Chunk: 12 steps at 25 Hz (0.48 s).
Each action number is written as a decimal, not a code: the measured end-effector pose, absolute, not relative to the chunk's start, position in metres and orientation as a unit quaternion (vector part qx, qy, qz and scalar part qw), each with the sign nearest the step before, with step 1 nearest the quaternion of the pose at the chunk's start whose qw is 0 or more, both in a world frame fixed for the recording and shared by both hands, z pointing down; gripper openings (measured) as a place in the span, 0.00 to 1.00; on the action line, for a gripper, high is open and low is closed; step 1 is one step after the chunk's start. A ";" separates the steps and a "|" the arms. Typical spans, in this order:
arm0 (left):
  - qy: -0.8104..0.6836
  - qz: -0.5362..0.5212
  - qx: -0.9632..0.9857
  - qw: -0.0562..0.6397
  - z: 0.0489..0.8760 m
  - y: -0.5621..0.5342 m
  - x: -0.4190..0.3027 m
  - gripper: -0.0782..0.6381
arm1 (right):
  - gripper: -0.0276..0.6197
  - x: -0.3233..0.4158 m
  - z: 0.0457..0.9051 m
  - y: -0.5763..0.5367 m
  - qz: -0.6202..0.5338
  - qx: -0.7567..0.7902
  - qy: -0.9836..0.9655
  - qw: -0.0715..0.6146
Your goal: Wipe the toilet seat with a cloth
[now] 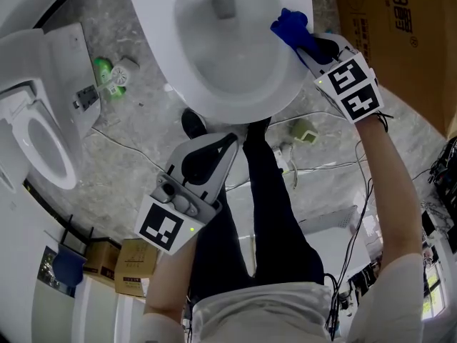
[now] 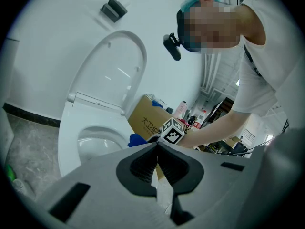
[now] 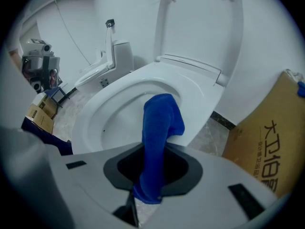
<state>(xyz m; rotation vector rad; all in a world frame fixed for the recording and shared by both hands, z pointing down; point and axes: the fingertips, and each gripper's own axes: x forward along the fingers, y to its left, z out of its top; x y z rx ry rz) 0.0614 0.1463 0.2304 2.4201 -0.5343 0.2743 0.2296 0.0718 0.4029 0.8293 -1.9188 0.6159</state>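
Gripping one cloth (image 3: 161,123) at seat (image 3: 202,92): right claw (image 3: 153,151) (two toilets (image 1: 182,77) (image 1: 39,145)).

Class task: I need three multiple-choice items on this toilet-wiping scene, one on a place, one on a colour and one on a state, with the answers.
1. The cloth lies: A on a chair; B on the toilet seat; C on a shelf.
2. The cloth is: A green; B white; C blue.
3. The left gripper is: A shut, empty; B open; C shut on the cloth.
Answers: B, it drapes over the seat's rim; C, it is blue in the head and right gripper views; A, its jaws meet with nothing between.
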 end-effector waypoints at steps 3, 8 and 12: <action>-0.205 0.106 0.918 0.321 0.232 0.145 0.060 0.12 | 0.16 0.230 0.403 0.069 0.249 0.337 -0.780 0.464; -0.206 0.107 0.917 0.323 0.235 0.142 0.058 0.12 | 0.16 0.232 0.404 0.059 0.248 0.347 -0.776 0.465; -0.207 0.106 0.918 0.323 0.234 0.140 0.057 0.12 | 0.16 0.235 0.404 0.053 0.244 0.350 -0.773 0.470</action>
